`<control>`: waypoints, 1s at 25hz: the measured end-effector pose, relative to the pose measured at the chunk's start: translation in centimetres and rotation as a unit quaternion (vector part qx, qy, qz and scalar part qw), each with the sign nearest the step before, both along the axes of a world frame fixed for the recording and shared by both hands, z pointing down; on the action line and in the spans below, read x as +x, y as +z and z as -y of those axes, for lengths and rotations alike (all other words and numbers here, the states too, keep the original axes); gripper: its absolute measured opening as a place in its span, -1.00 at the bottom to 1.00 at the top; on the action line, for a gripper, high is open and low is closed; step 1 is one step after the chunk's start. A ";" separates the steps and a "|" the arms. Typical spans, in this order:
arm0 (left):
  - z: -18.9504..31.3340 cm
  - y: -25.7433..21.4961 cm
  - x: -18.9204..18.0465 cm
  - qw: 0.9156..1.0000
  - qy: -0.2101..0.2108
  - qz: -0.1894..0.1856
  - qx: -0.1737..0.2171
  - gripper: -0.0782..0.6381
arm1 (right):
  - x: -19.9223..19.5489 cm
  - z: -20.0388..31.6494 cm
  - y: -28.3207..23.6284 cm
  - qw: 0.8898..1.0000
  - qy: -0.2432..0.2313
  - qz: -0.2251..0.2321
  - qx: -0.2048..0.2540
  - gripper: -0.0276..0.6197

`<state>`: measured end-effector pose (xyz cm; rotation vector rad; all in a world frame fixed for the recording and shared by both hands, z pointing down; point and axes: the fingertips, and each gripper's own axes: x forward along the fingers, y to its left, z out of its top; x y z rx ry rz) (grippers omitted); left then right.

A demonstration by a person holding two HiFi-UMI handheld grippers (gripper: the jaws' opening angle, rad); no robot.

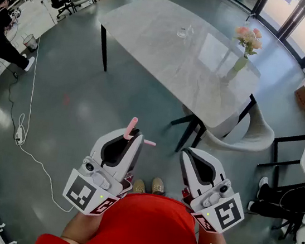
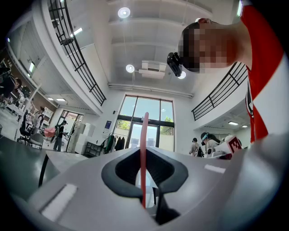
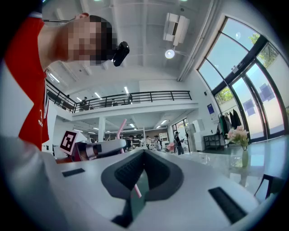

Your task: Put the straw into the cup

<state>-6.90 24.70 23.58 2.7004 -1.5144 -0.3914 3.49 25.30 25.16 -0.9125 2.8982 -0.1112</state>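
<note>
A pink bendy straw (image 1: 131, 128) stands up out of my left gripper (image 1: 134, 138), which is shut on it; its short bent end points right. In the left gripper view the straw (image 2: 144, 135) rises straight between the closed jaws of that gripper (image 2: 144, 152). My right gripper (image 1: 190, 152) is beside it, shut, with nothing in its jaws. From the right gripper (image 3: 143, 151) the straw (image 3: 121, 128) shows to the left. Both grippers are held close to my body, over the floor. A clear glass cup (image 1: 183, 32) stands far off on the marble table (image 1: 168, 53).
A vase of pink flowers (image 1: 247, 43) stands at the table's right end. A grey chair (image 1: 252, 135) is tucked under the near corner. A white cable (image 1: 25, 129) runs across the floor on the left. People sit at desks at far left.
</note>
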 end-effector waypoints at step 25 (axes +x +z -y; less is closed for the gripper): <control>1.2 -0.7 1.1 1.000 -0.012 0.008 0.007 -0.68 | 3.1 1.7 -0.3 1.000 0.018 0.020 -0.007 -0.91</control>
